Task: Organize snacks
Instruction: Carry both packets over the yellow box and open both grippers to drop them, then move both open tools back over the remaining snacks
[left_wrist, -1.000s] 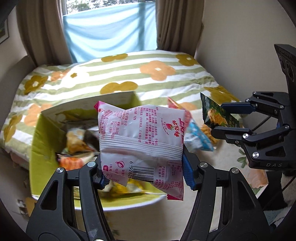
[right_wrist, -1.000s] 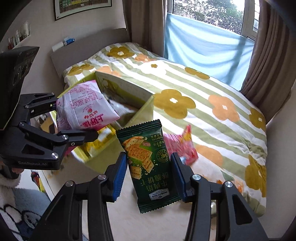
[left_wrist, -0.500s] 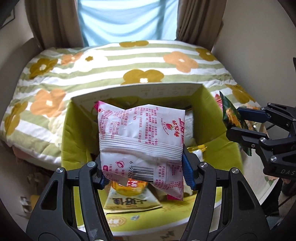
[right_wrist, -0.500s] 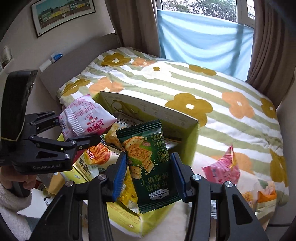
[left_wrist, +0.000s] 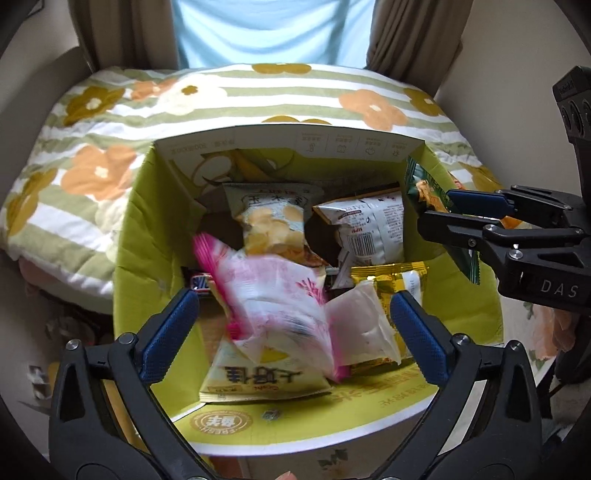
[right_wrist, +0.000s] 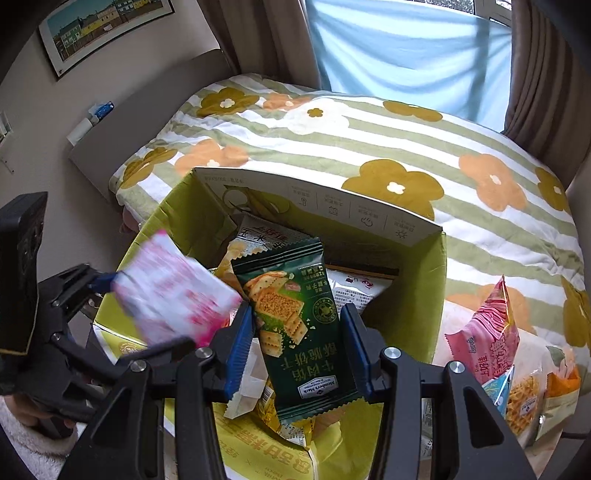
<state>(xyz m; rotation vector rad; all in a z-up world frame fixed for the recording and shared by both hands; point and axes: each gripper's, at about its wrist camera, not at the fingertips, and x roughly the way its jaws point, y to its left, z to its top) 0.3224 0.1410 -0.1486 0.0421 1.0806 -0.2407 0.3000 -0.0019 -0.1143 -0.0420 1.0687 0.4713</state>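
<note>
A yellow-green cardboard box (left_wrist: 144, 236) holds several snack packs on the bed; it also shows in the right wrist view (right_wrist: 432, 295). My left gripper (left_wrist: 291, 332) is open above the box. A pink-and-white snack bag (left_wrist: 273, 295) is blurred in free fall between its fingers, also seen in the right wrist view (right_wrist: 173, 291). My right gripper (right_wrist: 299, 347) is shut on a dark green cracker pack (right_wrist: 295, 321) and holds it over the box's right side. That pack shows in the left wrist view (left_wrist: 428, 192).
The bed has a green-striped flowered quilt (right_wrist: 369, 140). Loose snack bags, one pink (right_wrist: 487, 332), lie on the bed right of the box. A window with a blue curtain (left_wrist: 266, 29) is behind. A wall stands to the right.
My left gripper has opened and let go of the pink-and-white bag, which is dropping into the box. Both grippers have moved further over the box. The right still holds the green pack.
</note>
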